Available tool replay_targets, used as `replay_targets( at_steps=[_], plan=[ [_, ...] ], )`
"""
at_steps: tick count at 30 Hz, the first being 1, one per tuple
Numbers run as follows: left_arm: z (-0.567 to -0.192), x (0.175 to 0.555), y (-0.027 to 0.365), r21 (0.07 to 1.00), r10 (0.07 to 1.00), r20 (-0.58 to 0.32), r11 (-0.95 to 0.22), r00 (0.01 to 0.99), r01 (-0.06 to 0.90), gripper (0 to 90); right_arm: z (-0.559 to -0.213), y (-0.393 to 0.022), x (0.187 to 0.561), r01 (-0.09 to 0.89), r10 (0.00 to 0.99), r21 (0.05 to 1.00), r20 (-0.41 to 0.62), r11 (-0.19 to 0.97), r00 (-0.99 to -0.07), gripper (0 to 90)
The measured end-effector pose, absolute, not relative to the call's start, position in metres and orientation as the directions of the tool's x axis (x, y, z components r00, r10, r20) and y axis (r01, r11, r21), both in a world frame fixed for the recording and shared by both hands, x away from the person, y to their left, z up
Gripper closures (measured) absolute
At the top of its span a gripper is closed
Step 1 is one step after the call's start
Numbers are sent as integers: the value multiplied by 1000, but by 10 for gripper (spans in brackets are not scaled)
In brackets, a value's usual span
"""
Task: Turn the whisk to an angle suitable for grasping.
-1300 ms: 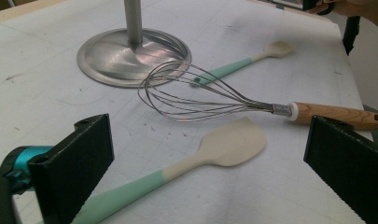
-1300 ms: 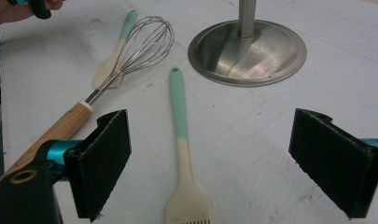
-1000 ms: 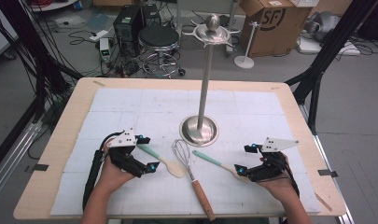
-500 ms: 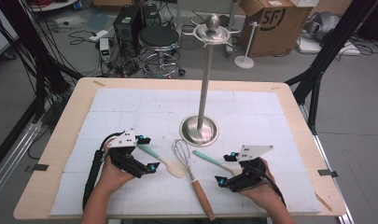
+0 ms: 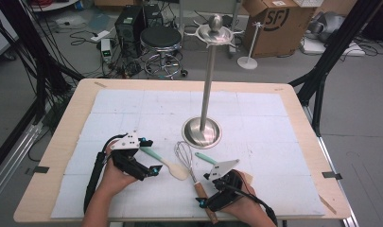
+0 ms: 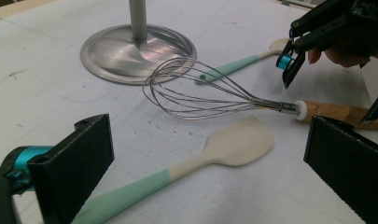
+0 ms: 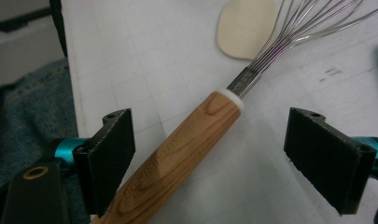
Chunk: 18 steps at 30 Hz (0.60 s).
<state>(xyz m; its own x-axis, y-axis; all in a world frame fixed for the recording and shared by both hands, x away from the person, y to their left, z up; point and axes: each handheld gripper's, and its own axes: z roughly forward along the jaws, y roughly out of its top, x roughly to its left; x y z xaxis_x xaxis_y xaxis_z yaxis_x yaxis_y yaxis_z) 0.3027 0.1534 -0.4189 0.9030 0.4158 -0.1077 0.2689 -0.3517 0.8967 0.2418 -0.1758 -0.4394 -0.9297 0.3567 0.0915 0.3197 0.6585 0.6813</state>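
Observation:
A wire whisk (image 5: 184, 153) with a wooden handle (image 7: 177, 158) lies on the white mat in front of the metal stand (image 5: 202, 132). My right gripper (image 5: 204, 189) is open astride that handle. Its jaws have just been closing a little, and the pads stand clear of the wood on both sides in the right gripper view (image 7: 213, 119). A spatula (image 5: 172, 168) with a teal handle and cream head (image 6: 238, 142) lies left of the whisk. My left gripper (image 5: 150, 155) rests open over its handle, touching nothing (image 6: 210, 128). A second teal-handled utensil (image 6: 228, 67) lies right of the whisk.
The stand's tall pole (image 5: 208, 80) carries a ring of hooks (image 5: 216, 30) at the top. The wooden table edge (image 5: 47, 156) frames the white mat. A stool (image 5: 161, 40), a cardboard box (image 5: 274, 19) and cables sit on the floor behind.
My right gripper has moved left and nearer the table's front edge, from the second teal utensil to the whisk's wooden handle. The left gripper has stayed put.

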Motion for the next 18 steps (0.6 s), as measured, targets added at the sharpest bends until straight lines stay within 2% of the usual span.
replay_targets(
  at_steps=[3,6,11,18],
  plan=[
    [-419,303,154,896,415,-105,-355,904,268,21,-443,-175,242,320,360,664,81,676,-929,183],
    [-419,303,154,896,414,-106,-355,904,268,21,-441,-181,246,325,361,667,89,670,-928,277],
    [-419,303,153,895,412,-112,-353,904,272,21,-438,-194,253,352,393,662,94,662,-915,370],
    [-419,303,153,896,411,-112,-352,905,271,21,-435,-204,256,357,390,652,101,669,-915,524]
  ],
)
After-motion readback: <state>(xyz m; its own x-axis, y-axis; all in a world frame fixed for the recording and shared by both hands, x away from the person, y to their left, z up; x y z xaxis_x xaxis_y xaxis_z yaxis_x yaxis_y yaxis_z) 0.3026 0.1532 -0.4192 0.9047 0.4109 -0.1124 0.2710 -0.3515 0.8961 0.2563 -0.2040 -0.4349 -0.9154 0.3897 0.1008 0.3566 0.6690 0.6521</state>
